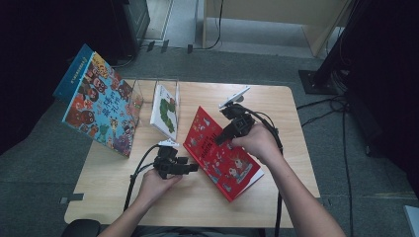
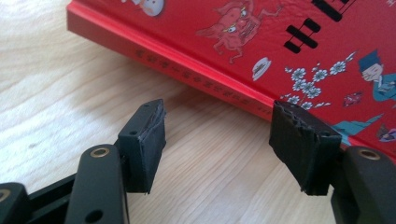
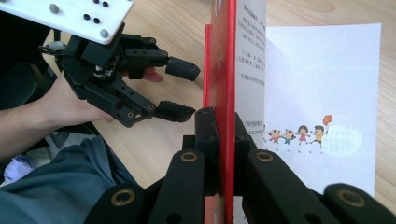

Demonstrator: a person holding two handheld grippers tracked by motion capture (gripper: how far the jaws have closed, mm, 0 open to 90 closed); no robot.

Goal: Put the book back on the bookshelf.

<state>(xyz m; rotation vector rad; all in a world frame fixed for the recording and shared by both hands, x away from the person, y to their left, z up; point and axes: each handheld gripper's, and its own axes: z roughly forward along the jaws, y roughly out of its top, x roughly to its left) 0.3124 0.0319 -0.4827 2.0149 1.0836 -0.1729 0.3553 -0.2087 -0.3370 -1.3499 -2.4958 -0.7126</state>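
Observation:
A red picture book lies slantwise on the wooden table. My right gripper is shut on the book's front cover near its edge and holds it upright, lifted off the white first page, which bears a small drawing of children. My left gripper stands open just left of the book, jaws wide apart and pointing at its spine, with bare table between them. The left gripper is also visible in the right gripper view, open beside the raised cover.
A large colourful book leans at the table's left edge. Beside it, a clear stand holds a white book with a green caterpillar. Bare table lies in front of the person and at the far right.

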